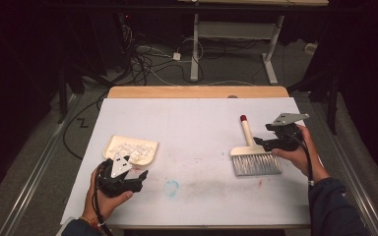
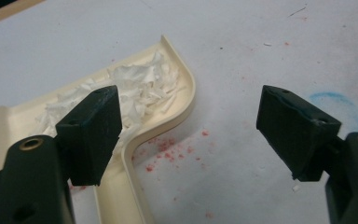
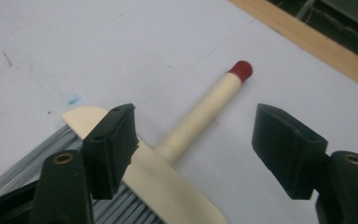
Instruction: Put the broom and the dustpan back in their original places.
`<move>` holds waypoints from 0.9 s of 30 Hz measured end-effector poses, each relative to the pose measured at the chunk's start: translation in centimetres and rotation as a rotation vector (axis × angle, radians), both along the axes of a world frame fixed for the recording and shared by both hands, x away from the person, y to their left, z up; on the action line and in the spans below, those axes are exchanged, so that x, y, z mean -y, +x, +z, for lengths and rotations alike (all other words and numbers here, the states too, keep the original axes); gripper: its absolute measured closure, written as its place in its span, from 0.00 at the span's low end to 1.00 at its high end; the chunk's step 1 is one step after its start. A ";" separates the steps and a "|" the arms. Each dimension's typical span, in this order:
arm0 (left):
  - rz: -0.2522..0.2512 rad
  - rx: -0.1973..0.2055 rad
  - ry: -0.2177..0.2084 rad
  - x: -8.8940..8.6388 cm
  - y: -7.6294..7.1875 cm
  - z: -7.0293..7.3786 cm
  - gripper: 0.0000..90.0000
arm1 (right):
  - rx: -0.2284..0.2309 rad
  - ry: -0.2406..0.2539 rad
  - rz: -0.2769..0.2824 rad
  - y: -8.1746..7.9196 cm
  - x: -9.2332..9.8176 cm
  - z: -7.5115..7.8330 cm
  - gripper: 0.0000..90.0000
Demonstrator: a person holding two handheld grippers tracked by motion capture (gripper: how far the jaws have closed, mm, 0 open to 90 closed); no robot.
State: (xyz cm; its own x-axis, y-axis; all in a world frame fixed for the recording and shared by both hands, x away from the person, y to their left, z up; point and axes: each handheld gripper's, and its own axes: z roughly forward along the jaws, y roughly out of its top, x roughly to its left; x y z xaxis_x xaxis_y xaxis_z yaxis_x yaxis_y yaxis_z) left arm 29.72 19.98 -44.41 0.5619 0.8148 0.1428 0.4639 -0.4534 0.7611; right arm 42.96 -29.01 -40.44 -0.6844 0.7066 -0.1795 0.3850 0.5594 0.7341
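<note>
Dustpan (image 1: pixel 130 149) sits on the left side of the white surface (image 1: pixel 197 128), cream plastic, with a pile of white paper shreds (image 1: pixel 133 146) in it. The left gripper (image 1: pixel 139 178) is just at its near edge, beside the pan's handle, and its fingers (image 2: pixel 93 130) are spread wide with nothing between them. In the left gripper view one finger hangs over the pan's handle end without pressing on it, the other is out over bare surface with some red specks (image 2: pixel 168 151) and a blue smudge (image 2: pixel 340 105).

Over on the right the brush (image 1: pixel 253 155) lies flat, grey bristles toward the person, cream handle with a red tip (image 1: pixel 243 118) pointing away. The right gripper (image 1: pixel 268 144) is right next to the brush head, fingers (image 3: pixel 109 149) also open wide, not gripping anything; the brush handle shows in the gap beyond them, untouched.
</note>
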 end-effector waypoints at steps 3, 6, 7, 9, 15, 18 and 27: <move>-0.010 0.014 0.001 0.2 -0.1 -0.1 0.24 | 0.040 0.036 -0.049 -0.3 -0.1 0.2 0.29; -0.024 0.029 0.017 0.4 -0.2 -0.3 0.24 | 0.074 0.067 -0.073 -0.6 -0.3 0.4 0.27; -0.029 0.032 0.021 0.5 -0.3 -0.4 0.24 | 0.091 0.074 -0.084 -0.7 -0.4 0.5 0.26; -0.032 0.040 0.032 0.7 -0.4 -0.5 0.23 | 0.113 0.096 -0.106 -1.1 -0.5 0.6 0.25; -0.042 0.045 0.029 0.8 -0.5 -0.8 0.22 | 0.175 0.160 -0.138 -2.7 -0.6 1.0 0.22; -0.044 0.041 0.032 0.8 -0.5 -1.0 0.22 | 0.201 0.183 -0.139 -3.6 -0.6 1.2 0.20; -0.061 0.052 0.022 0.9 -0.7 -1.1 0.22 | 0.257 0.181 -0.106 -5.9 -1.7 1.6 0.19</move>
State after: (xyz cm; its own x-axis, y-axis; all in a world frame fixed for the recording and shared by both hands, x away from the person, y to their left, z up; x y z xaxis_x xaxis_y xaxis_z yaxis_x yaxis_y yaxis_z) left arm 29.06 19.04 -45.49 0.6019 0.7754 0.1909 0.3951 -0.4969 0.7727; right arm 37.05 -27.32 -38.85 -0.5540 0.8077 -0.2017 0.2236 0.3777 0.8985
